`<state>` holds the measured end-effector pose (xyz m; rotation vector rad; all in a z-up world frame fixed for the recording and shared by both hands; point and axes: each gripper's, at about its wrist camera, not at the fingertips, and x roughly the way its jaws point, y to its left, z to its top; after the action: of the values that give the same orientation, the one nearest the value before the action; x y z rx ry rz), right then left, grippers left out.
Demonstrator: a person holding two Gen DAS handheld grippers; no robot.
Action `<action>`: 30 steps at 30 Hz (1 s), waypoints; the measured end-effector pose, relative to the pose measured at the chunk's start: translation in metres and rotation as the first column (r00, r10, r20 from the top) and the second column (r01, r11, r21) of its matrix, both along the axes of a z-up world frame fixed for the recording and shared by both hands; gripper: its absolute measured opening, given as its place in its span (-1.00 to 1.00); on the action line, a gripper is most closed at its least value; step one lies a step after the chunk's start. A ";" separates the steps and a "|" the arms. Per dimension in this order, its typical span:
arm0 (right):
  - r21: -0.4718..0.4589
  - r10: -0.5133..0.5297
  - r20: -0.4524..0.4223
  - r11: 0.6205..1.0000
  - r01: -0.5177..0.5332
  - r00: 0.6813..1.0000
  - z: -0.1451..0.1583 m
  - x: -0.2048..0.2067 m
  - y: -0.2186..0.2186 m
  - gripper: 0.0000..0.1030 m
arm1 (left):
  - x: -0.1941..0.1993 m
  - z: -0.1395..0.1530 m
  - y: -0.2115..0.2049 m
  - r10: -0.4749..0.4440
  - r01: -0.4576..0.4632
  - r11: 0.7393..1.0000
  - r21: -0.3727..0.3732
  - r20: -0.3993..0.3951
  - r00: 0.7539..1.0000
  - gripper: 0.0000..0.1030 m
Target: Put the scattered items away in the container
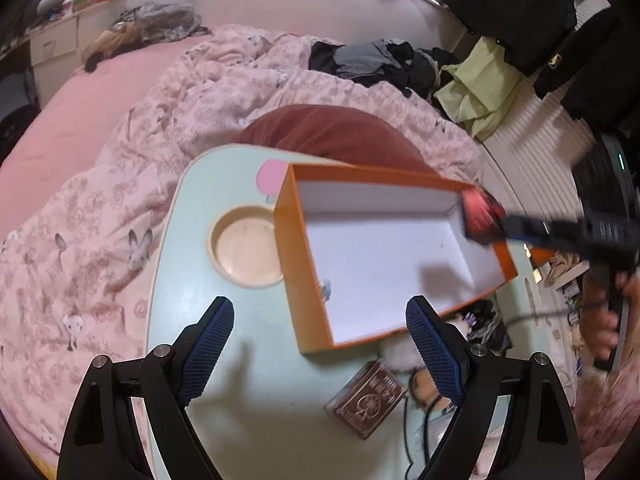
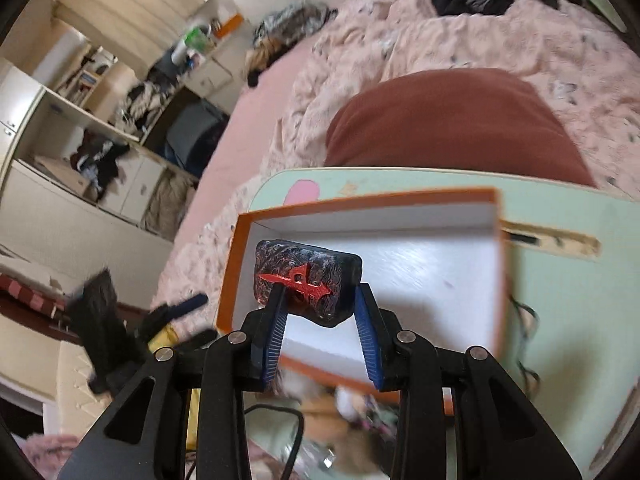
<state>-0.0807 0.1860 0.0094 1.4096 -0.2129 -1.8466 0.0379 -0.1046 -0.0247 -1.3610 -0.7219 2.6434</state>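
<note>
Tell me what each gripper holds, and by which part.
The right gripper grips a dark block with a red emblem by its lower edge, over the orange box. The left gripper holds nothing.

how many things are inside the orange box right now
0. The orange box shows only its bare white floor. The black-and-red block is above it, clamped in the right gripper; the brown tin sits outside on the table.

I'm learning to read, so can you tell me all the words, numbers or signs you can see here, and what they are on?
No word or number can be read for sure.
Brown box on the table: writing and a round emblem on its lid, too blurred to read.
Black and red block held in the right gripper: a raised red sign like an arrow, no letters.
Orange box: no writing visible.
</note>
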 end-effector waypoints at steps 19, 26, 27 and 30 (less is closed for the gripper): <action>0.088 0.095 -0.074 0.992 -0.088 0.993 -0.048 0.075 0.032 -0.29 | -0.091 0.001 0.059 -0.266 0.316 0.944 -0.092 0.352 0.897 -0.32; 0.002 0.040 -0.100 0.999 -0.040 0.994 -0.040 0.072 0.049 -0.29 | -0.113 -0.012 0.079 -0.314 0.473 0.853 -0.221 0.507 0.803 -0.43; -0.003 0.036 -0.096 0.999 -0.036 0.995 -0.041 0.071 0.050 -0.29 | -0.115 -0.013 0.082 -0.323 0.505 0.830 -0.236 0.535 0.781 -0.43; -0.004 0.031 -0.090 0.999 -0.032 0.995 -0.043 0.070 0.054 -0.29 | -0.119 -0.015 0.087 -0.351 0.580 0.781 -0.233 0.603 0.716 -0.43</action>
<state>-0.0111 0.2396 -0.0333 1.3150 -0.1496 -1.8771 -0.0816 -0.0178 -0.0397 -2.0888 0.2061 2.0533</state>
